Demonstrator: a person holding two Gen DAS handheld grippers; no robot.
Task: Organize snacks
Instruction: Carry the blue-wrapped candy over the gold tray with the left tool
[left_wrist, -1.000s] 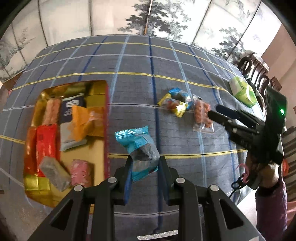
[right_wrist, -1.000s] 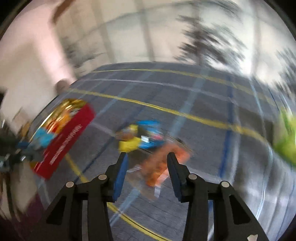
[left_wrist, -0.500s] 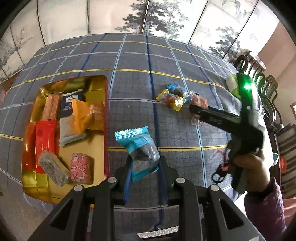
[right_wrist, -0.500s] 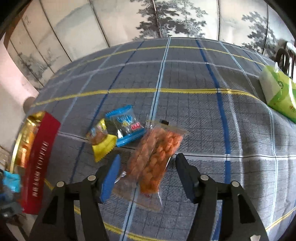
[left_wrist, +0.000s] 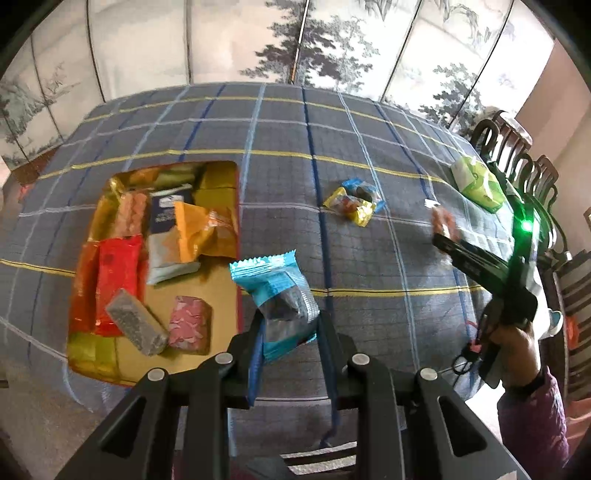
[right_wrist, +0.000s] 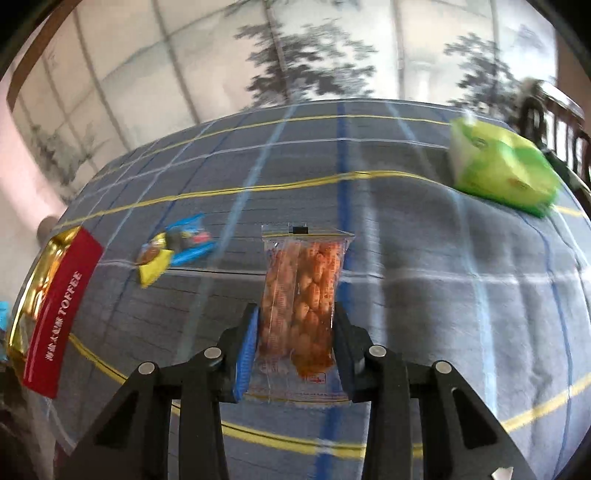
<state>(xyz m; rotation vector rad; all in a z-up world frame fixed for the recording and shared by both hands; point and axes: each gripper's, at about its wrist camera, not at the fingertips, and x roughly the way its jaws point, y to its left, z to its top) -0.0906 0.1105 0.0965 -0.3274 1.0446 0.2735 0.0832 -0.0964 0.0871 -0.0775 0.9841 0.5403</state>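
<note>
Right wrist view, right gripper (right_wrist: 294, 332) clamping peanut packet (right_wrist: 304, 284) lengthwise, top pointing away, left gripper (left_wrist: 290, 332) gripping upright blue snack packet (left_wrist: 275, 288).

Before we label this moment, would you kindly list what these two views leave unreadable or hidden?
- Right wrist view: the small yellow and blue snack packets are motion-blurred, so their print is unreadable.
- Right wrist view: the red toffee tin shows its side wall; contents are cut off by the frame edge.
- Left wrist view: the clear bag of orange snacks is blurred and partly behind the right gripper.
</note>
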